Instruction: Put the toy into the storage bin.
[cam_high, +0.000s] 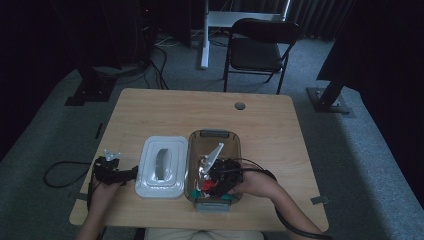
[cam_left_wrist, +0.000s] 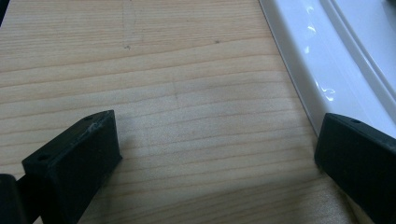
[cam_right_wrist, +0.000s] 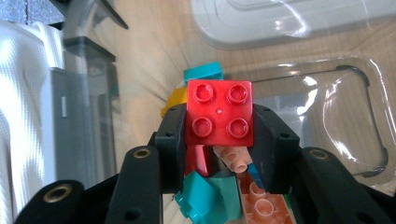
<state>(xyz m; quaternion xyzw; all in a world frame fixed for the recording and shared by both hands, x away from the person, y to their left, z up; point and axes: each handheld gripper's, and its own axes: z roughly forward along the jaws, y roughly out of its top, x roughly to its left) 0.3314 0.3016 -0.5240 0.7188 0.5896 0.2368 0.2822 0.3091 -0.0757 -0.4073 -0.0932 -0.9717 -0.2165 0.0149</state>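
Left gripper (cam_high: 131, 172) sits low on the table (cam_high: 165, 107), jaws spread wide with nothing but bare wood between them. In its own view the lid (cam_left_wrist: 322, 56) runs just past the right-hand jaw, right up against it or nearly so, can't tell if they actually touch. From above, that lid (cam_high: 161, 166) lies flat just to the right of the left gripper, tucked between it and the box (cam_high: 215, 137).

Right gripper (cam_high: 212, 184) is down inside the box, at the near end. Its jaws are clamped on a red brick (cam_right_wrist: 219, 113), studs facing the camera, one pad on each side. Just under the held brick there's a pile: a teal brick (cam_right_wrist: 205, 198), a peach brick (cam_right_wrist: 261, 205), and behind the red one a yellow brick (cam_right_wrist: 176, 100) peeking out on the left.
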